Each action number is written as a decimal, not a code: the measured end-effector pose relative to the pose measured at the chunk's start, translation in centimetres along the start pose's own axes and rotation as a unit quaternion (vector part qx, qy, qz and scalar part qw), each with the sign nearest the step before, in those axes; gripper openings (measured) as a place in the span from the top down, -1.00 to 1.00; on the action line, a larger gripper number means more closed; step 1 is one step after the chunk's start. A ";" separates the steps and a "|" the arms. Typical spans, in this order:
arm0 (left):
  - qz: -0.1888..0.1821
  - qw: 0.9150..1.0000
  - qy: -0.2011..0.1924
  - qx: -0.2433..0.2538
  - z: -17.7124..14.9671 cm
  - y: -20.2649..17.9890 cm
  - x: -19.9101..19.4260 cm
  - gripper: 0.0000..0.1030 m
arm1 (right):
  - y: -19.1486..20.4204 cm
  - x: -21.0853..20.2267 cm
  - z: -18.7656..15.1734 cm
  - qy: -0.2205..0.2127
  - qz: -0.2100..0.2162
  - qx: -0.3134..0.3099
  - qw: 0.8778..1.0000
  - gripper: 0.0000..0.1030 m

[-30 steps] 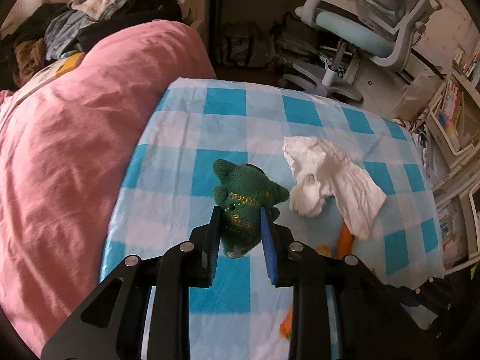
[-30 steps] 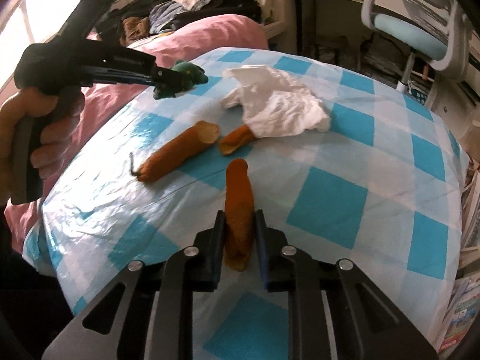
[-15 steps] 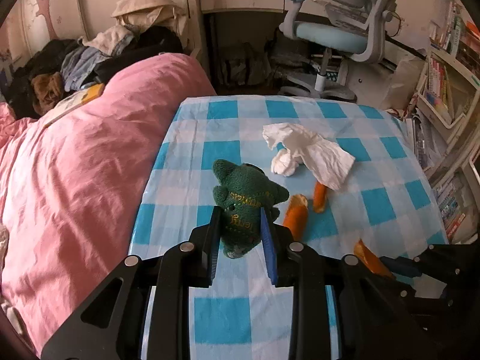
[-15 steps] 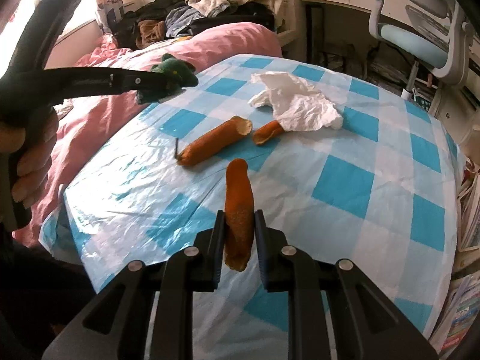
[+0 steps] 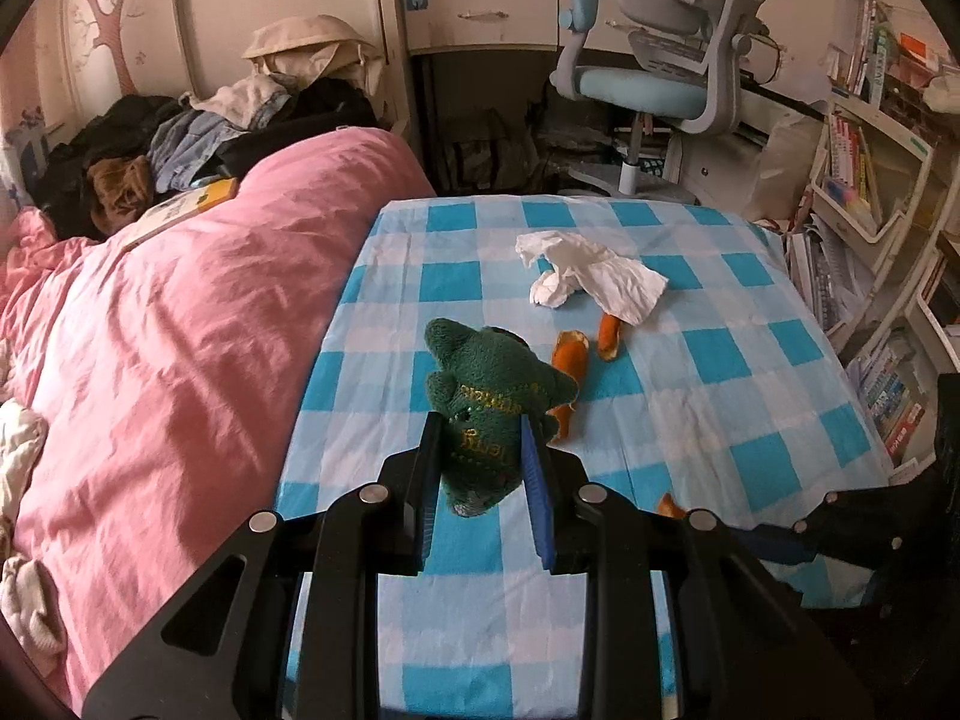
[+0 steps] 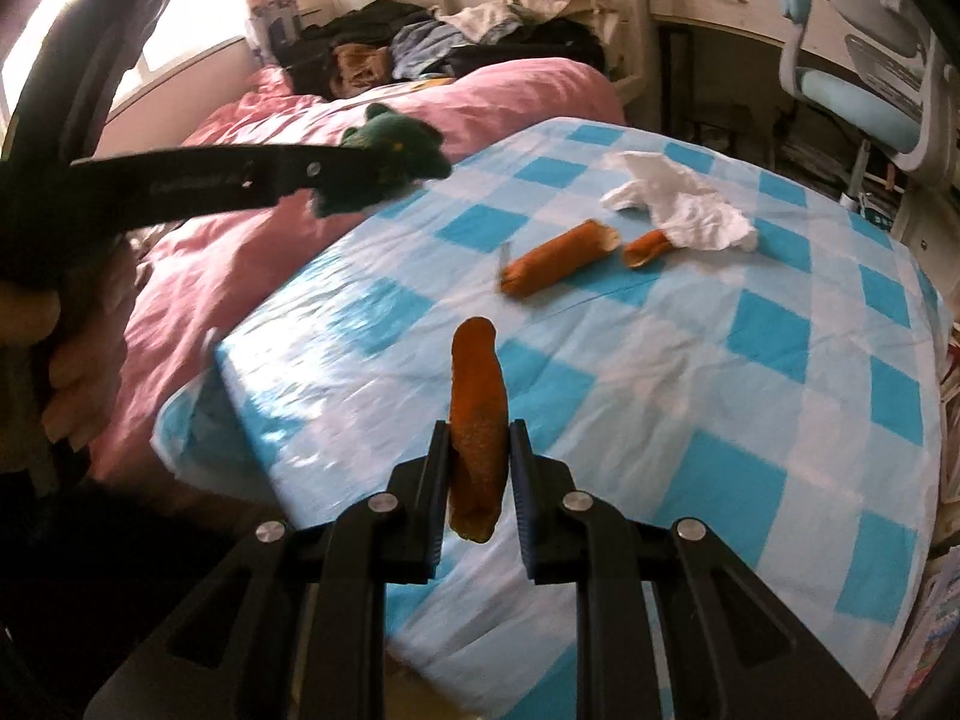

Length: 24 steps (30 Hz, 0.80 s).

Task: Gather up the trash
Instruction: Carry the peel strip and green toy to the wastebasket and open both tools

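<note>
My left gripper (image 5: 478, 426) is shut on a dark green plush toy (image 5: 489, 396) and holds it above the near left part of the blue-checked table (image 5: 720, 420). In the right wrist view that same gripper and green toy (image 6: 390, 156) hang at the upper left, over the pink bed. My right gripper (image 6: 478, 432) is shut on a long orange peel (image 6: 477, 414), lifted above the table's near edge. On the cloth lie a crumpled white tissue (image 6: 684, 204), a longer orange peel (image 6: 558, 258) and a short orange piece (image 6: 645, 247) partly under the tissue.
A pink duvet (image 5: 168, 330) covers the bed left of the table, with piled clothes (image 5: 240, 114) behind it. A blue office chair (image 5: 660, 78) and a desk stand beyond the table. Bookshelves (image 5: 870, 210) line the right side. A hand (image 6: 30, 330) grips the left tool.
Both grippers have drawn back and up from the table with their loads, so the table looks farther away. The tissue and the two peels on the cloth have stayed put.
</note>
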<state>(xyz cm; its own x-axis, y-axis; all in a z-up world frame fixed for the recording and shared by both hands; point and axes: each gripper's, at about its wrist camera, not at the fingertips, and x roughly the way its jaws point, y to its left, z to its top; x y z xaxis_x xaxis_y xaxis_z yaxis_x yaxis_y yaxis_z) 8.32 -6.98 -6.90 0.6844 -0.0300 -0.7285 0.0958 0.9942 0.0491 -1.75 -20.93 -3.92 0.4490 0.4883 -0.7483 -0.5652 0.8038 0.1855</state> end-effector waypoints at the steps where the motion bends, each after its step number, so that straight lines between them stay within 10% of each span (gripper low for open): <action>1: 0.001 1.000 -0.002 0.000 -0.3 0.1 -0.4 0.53 | 0.5 -0.2 -0.3 0.000 0.003 -0.003 1.000 0.61; 24: -0.008 1.000 0.014 -0.002 -8.4 -0.8 -5.7 0.53 | 8.4 -0.7 -8.6 0.047 0.040 -0.042 0.997 0.61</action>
<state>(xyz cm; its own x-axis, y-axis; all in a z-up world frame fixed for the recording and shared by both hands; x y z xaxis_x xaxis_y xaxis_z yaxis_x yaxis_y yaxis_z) -1.73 -6.71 -8.52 0.6623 -0.0433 -0.7480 0.1036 0.9940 0.0342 -12.78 -17.47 -7.29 0.3363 0.5121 -0.7903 -0.6538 0.7310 0.1953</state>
